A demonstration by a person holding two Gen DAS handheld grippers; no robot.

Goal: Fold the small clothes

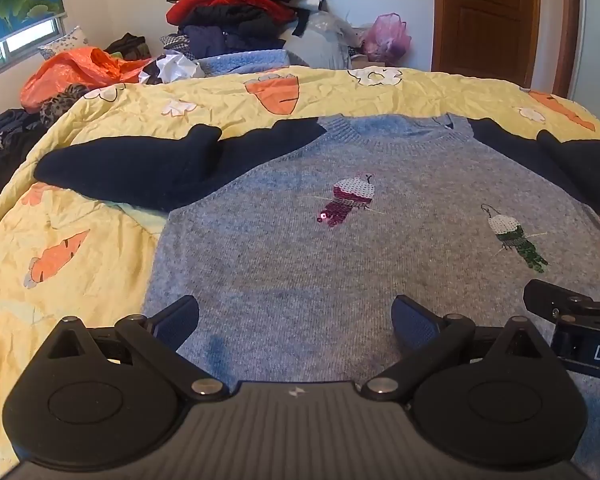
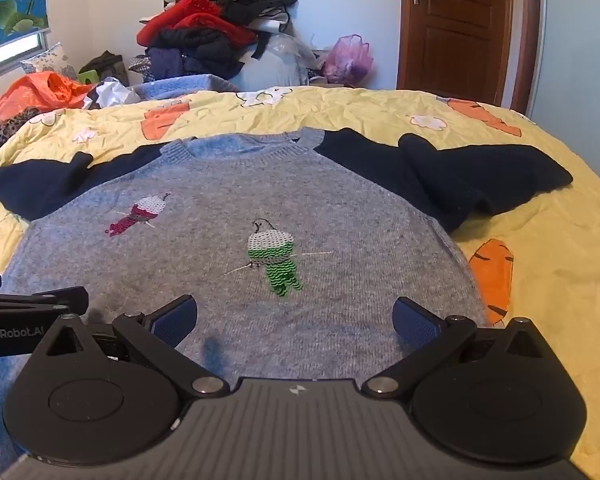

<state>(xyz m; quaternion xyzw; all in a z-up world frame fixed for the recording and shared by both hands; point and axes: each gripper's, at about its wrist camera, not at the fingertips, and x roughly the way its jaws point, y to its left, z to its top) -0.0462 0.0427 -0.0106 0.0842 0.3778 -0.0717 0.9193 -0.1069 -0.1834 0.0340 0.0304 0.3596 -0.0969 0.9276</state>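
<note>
A grey sweater (image 1: 340, 248) with 2 dark sleeves is spread flat, front up, on a yellow bedspread (image 1: 100, 248) printed with carrots. 2 sequin birds are seen on its chest. The left gripper (image 1: 296, 320) and right gripper (image 2: 296, 320) are held side by side above the hem end, both tilted downward, jaws wide apart, nothing between them. No fold appears started. For a neat first fold, each sleeve (image 2: 480, 184) would best be pinched near its cuff and laid across the body, with the knit kept smooth and unbunched.
</note>
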